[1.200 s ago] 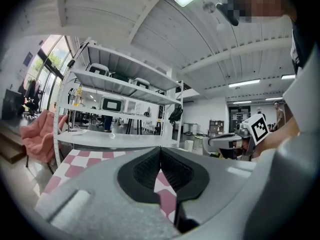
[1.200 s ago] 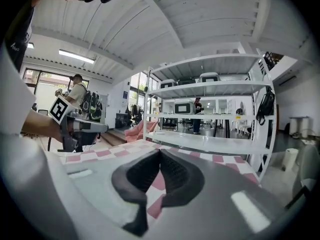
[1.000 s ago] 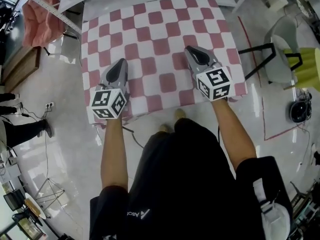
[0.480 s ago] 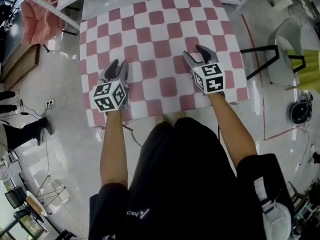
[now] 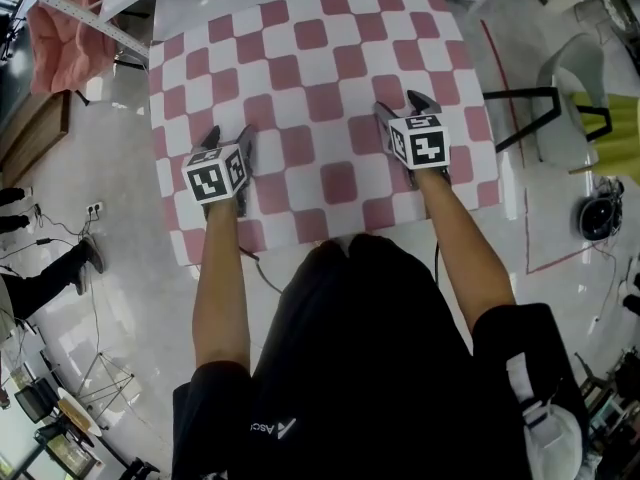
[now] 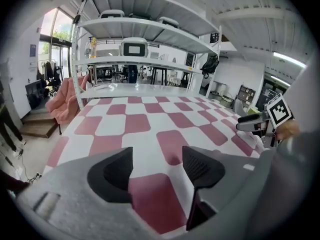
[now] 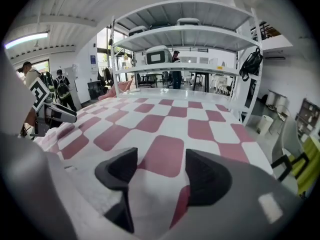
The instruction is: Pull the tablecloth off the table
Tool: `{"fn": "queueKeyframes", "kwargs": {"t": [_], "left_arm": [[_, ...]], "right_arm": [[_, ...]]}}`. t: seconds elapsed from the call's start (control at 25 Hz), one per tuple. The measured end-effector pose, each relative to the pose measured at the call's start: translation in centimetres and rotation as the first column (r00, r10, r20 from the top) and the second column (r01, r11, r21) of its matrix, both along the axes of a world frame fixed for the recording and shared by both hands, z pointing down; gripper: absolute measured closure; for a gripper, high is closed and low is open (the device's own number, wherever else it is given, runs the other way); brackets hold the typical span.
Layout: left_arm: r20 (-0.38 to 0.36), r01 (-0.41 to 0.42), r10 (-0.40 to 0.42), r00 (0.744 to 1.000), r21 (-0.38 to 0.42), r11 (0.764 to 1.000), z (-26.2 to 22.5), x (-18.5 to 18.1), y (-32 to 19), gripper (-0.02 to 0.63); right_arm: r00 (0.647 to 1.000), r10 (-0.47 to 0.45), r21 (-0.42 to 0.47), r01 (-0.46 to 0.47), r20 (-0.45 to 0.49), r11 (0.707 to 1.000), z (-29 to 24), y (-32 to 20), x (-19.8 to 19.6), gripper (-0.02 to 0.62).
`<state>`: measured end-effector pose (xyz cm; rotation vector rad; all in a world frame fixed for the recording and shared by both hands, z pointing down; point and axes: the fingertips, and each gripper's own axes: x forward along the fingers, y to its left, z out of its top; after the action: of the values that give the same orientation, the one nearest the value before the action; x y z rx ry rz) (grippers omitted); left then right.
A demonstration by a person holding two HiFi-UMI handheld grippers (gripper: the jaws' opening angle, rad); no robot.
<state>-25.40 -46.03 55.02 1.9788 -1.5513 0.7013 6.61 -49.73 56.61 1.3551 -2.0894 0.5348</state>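
The glossy pale floor (image 5: 110, 298) lies open to the left of the table and more narrowly to its right, where a red tape line (image 5: 515, 138) runs along it. The pink-and-white checked fabric tablecloth (image 5: 310, 78) hides the table as far as shows. Its squares have rounded corners, its left and right edges hang over the sides, and its near edge drops just in front of the person's dark-clothed body (image 5: 370, 368). Beyond the far edge a white metal shelving rack (image 6: 145, 39) closes off that side. To the left a pink cloth (image 5: 60, 28) hangs by a rail. To the right a grey chair with a black frame (image 5: 565, 98) stands near the table's corner, with a round black device (image 5: 600, 220) on the floor nearby. A bystander's dark-trousered leg (image 5: 50, 268) and a white power strip with cables (image 5: 97, 209) lie well left of the table.

The grey plastic left gripper (image 5: 228, 136) is low over the tablecloth's near left part, tilted downward. Its black ribbed jaws have just been opening and stand wide, with flat cloth under the gap and nothing pinched. The grey plastic right gripper (image 5: 405, 108) sits likewise over the near right part, its jaws also just opened wide. A soft ridge of wrinkled cloth runs between them, and the pads do not press on it.
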Motion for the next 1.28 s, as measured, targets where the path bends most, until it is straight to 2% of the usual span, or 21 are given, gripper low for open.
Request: {"fn": "queueKeyframes", "kwargs": {"t": [0.28,0.44,0.52,0.76,0.96,1.16,1.28], "left_arm": [[0.055,-0.013,0.019,0.998,-0.109,0.994,2.9,-0.6,-0.4,0.308],[0.053,-0.001,0.007,0.999,-0.113,0.994,3.2,-0.7,-0.6,0.305],[0.058,0.000,0.006,0.998,-0.112,0.994,3.1,-0.6,-0.7,0.309],[0.058,-0.040,0.047,0.997,-0.118,0.992,2.9,0.3,-0.7,0.415],[0.065,-0.053,0.061,0.996,-0.123,0.991,2.9,0.7,-0.4,0.497],[0.059,-0.055,0.062,0.996,-0.113,0.992,3.2,1.2,-0.1,0.572],[0.030,-0.050,0.054,0.998,-0.100,0.994,3.1,1.4,0.4,0.592]], "right_arm": [[1.000,0.021,-0.083,-0.023,-0.022,0.996,2.0,-1.0,0.5,0.291],[1.000,0.019,-0.082,-0.020,-0.017,0.996,2.1,-1.2,0.3,0.295],[1.000,0.007,-0.078,-0.009,-0.022,0.997,2.1,-1.1,0.1,0.318],[0.998,-0.043,-0.072,0.039,-0.048,0.997,1.9,-0.6,-1.6,0.478],[0.995,-0.064,-0.070,0.058,-0.075,0.996,1.9,-0.1,-2.4,0.577],[0.998,-0.053,-0.088,0.049,-0.043,0.995,2.2,0.1,-2.6,0.591],[0.998,-0.057,-0.098,0.055,-0.018,0.994,2.1,0.4,-2.7,0.592]]}}
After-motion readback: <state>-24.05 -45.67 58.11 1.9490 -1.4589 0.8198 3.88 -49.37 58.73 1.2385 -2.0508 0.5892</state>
